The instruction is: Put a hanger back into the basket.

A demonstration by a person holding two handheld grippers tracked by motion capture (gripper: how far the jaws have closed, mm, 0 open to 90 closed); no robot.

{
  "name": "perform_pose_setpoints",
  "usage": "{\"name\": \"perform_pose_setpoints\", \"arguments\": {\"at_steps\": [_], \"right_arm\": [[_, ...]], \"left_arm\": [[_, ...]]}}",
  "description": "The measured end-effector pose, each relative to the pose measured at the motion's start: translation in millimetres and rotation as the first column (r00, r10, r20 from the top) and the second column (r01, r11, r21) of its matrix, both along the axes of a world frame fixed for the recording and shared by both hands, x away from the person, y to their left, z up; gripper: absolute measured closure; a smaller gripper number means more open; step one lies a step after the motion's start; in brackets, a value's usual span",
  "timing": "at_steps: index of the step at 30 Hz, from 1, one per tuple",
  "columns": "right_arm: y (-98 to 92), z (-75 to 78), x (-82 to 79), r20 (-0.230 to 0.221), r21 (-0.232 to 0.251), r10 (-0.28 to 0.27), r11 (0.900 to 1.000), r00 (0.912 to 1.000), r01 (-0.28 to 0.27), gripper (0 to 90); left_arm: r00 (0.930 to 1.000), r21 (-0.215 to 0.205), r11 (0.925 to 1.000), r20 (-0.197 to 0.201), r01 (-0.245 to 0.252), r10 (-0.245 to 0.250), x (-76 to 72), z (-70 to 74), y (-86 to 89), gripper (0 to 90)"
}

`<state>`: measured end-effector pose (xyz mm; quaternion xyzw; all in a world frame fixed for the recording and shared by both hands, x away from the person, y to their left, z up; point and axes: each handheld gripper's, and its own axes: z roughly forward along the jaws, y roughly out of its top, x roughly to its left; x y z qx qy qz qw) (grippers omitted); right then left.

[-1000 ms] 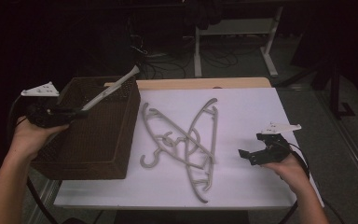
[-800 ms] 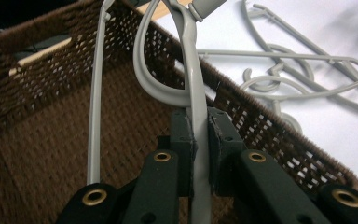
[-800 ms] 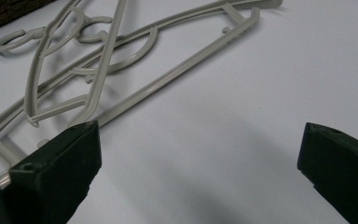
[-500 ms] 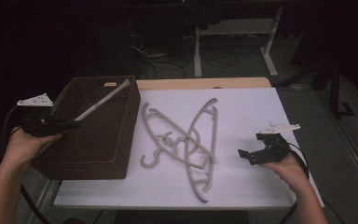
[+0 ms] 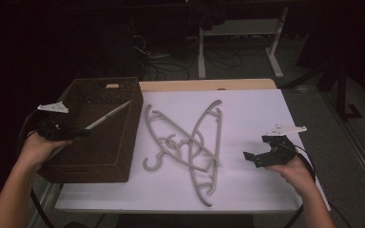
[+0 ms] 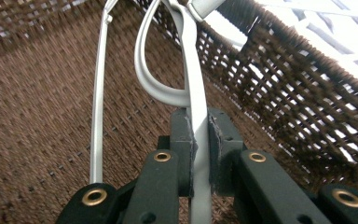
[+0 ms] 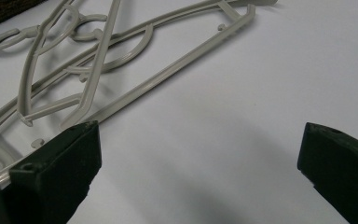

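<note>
A: Inside the dark brown woven wicker basket (image 5: 95, 137), at the tabletop's left, our left gripper (image 6: 198, 154) has its fingers (image 6: 182, 140) clamped on the flat bar of a pale grey plastic clothes hanger (image 6: 193, 88); its far end leans on the basket's right wall.

B: Noted. We judge the step is laying it flat. Lower the held end to the basket floor, tip the far end off the rim, then release.

A: Risk?

B: The hook snagging the weave.

A: Our right gripper (image 5: 261, 154) hovers with fingers wide apart, gripping nothing, near the two tangled grey hangers (image 5: 190, 142) on the white tabletop (image 5: 256, 109).
</note>
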<state>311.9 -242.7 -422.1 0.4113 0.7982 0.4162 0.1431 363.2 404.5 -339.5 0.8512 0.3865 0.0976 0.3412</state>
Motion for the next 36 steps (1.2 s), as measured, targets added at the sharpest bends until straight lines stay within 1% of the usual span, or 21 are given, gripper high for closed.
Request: {"name": "perform_pose_setpoints", "arguments": {"at_steps": [3, 4, 6, 8, 9, 10, 12, 13, 16, 18, 19, 21, 23, 27, 31, 36], "right_arm": [[0.2, -0.1, 0.1, -0.001, -0.002, 0.0, 1.0, 1.0, 0.0, 0.0], [0.2, -0.1, 0.1, -0.001, -0.001, 0.0, 1.0, 1.0, 0.0, 0.0], [0.3, -0.1, 0.1, -0.001, -0.002, 0.0, 1.0, 1.0, 0.0, 0.0], [0.2, -0.1, 0.2, -0.001, -0.001, 0.0, 1.0, 1.0, 0.0, 0.0], [0.2, 0.0, 0.2, -0.001, -0.001, 0.0, 1.0, 1.0, 0.0, 0.0], [0.3, 0.0, 0.2, -0.001, -0.001, 0.0, 1.0, 1.0, 0.0, 0.0], [0.4, -0.1, 0.3, 0.0, -0.001, 0.0, 1.0, 1.0, 0.0, 0.0], [0.4, -0.1, 0.4, 0.0, -0.002, 0.0, 1.0, 1.0, 0.0, 0.0], [0.6, 0.1, 0.4, 0.0, -0.001, 0.0, 1.0, 1.0, 0.0, 0.0], [0.6, 0.2, 0.5, 0.001, -0.001, 0.001, 1.0, 1.0, -0.001, 0.0], [0.5, 0.1, 0.5, 0.0, -0.002, 0.001, 1.0, 1.0, -0.001, 0.0], [0.4, 0.0, 0.6, 0.0, -0.001, 0.001, 1.0, 1.0, -0.001, 0.0], [0.4, 0.2, 0.5, 0.0, -0.001, 0.001, 1.0, 1.0, -0.001, 0.0], [0.4, 0.3, 0.3, 0.001, 0.0, 0.003, 1.0, 1.0, -0.003, 0.0], [1.0, 0.4, 0.0, 0.002, -0.002, 0.006, 1.0, 1.0, -0.006, 0.0], [1.7, 0.8, 0.6, 0.002, -0.001, 0.008, 1.0, 1.0, -0.008, 0.0]], "left_arm": [[1.0, -0.02, 0.9998, -0.008, 0.005, -0.005, 2.3, -6.2, 3.3, 81.6], [0.9999, -0.021, 0.9998, -0.012, 0.006, -0.007, 2.7, -7.4, 4.8, 81.5], [1.0, -0.026, 0.9996, -0.004, -0.005, 0.005, 2.8, -9.4, 8.5, 80.8], [0.9999, -0.026, 0.9996, -0.009, -0.008, 0.008, 2.9, -10.4, 12.2, 79.8], [0.9998, -0.024, 0.9995, -0.005, -0.018, 0.018, 2.8, -10.9, 13.3, 73.3], [0.9997, -0.025, 0.9995, -0.012, -0.02, 0.02, 3.3, -10.6, 15.0, 68.0], [0.9992, -0.018, 0.9991, -0.001, -0.039, 0.039, 3.5, -9.4, 17.9, 63.1], [0.9989, -0.023, 0.9987, -0.002, -0.046, 0.046, 3.6, -9.0, 18.6, 58.7], [0.9983, -0.041, 0.9977, 0.016, -0.055, 0.055, 3.4, -6.6, 19.6, 50.3], [0.998, -0.065, 0.9964, 0.025, -0.055, 0.057, 2.9, -4.4, 18.3, 44.5], [0.9981, -0.076, 0.9957, 0.026, -0.054, 0.056, 2.8, -3.3, 17.3, 41.8], [0.9982, -0.085, 0.9953, 0.036, -0.045, 0.049, 2.5, -0.9, 14.4, 36.2], [0.9983, -0.101, 0.9943, 0.042, -0.035, 0.04, 2.5, 0.9, 11.4, 34.0], [0.9981, -0.128, 0.9916, 0.056, -0.019, 0.026, 1.7, 5.0, 4.1, 25.5], [0.997, -0.16, 0.9871, 0.077, 0.005, 0.008, -1.0, 12.6, -7.2, 22.2], [0.9941, -0.196, 0.9797, 0.107, 0.04, -0.019, -3.8, 25.5, -27.8, 20.4]]}}
